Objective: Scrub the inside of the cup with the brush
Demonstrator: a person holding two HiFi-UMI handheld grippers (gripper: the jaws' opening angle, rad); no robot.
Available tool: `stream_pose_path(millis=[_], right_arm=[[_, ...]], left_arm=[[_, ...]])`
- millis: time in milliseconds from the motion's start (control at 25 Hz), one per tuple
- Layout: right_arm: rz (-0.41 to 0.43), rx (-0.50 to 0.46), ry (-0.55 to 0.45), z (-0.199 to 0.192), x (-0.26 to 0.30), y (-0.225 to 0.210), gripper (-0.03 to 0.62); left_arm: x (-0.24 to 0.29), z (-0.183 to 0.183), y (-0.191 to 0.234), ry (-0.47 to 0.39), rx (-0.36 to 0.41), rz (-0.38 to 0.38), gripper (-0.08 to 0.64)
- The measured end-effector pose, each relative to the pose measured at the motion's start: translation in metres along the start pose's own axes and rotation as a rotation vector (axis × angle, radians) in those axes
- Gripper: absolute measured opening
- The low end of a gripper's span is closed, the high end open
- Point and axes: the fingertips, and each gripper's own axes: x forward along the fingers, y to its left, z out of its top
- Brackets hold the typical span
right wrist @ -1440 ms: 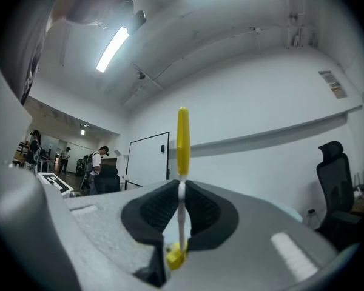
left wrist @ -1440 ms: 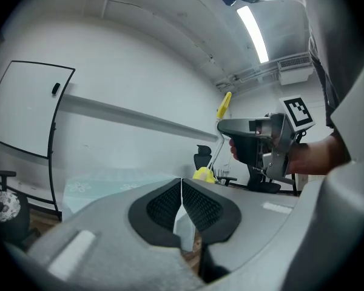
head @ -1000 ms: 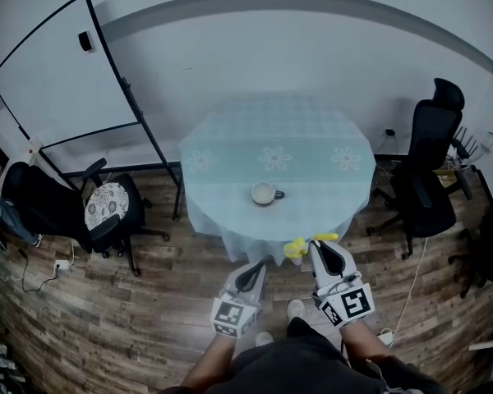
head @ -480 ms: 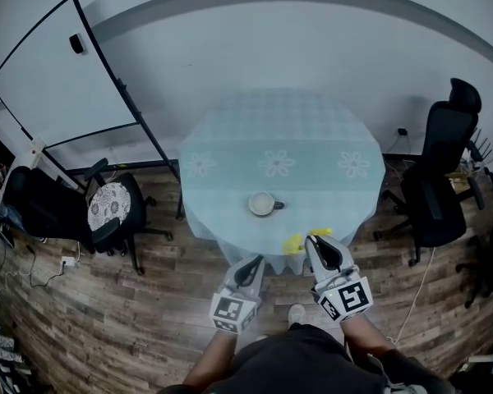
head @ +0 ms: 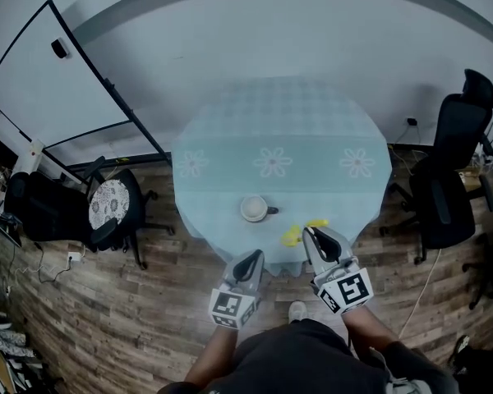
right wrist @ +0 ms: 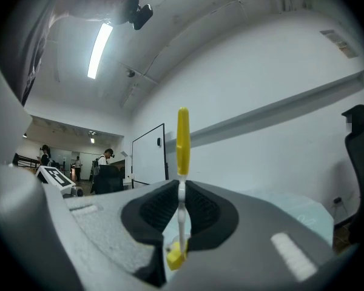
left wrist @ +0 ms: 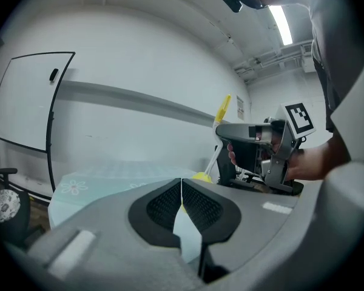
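Room: wood-plank floor (head: 123, 318), pale wall, 1 whiteboard (head: 57, 80) on a stand at left, 2 black office chairs, 1 on each side of the bench. Bench (head: 279, 130): round, draped in a light blue cloth with flower prints. Item 1, cup (head: 253, 208): white, upright, mouth up, standing alone near the bench's near edge with its handle to the right; nothing is inside it or touching it, so the scrubbing has apparently not begun. Item 2, brush (right wrist: 182, 138): yellow handle, thin white stem, yellow head; clamped at the stem in the right tool (head: 312, 235), crosswise to the jaws, handle end above and head end below. Gripping the stem probably leaves the head free to reach into the cup. The brush hangs over the bench's near edge, just right of the cup and apart from it. Item 3, left tool (head: 251, 259): jaws pressed together with nothing between them, held short of the bench edge below the cup. Judged role: it is on the cup's side, likely placed to steady the cup, for which it must first open.
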Motion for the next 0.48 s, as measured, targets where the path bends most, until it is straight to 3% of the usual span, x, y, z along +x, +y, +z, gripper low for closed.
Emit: stream_pose_path(millis=[480], right_arm=[[0.057, 0.042, 0.022, -0.017, 0.047, -0.045, 0.035]], left_arm=[[0.055, -0.007, 0.027, 0.04, -0.011, 0.059, 0.005]])
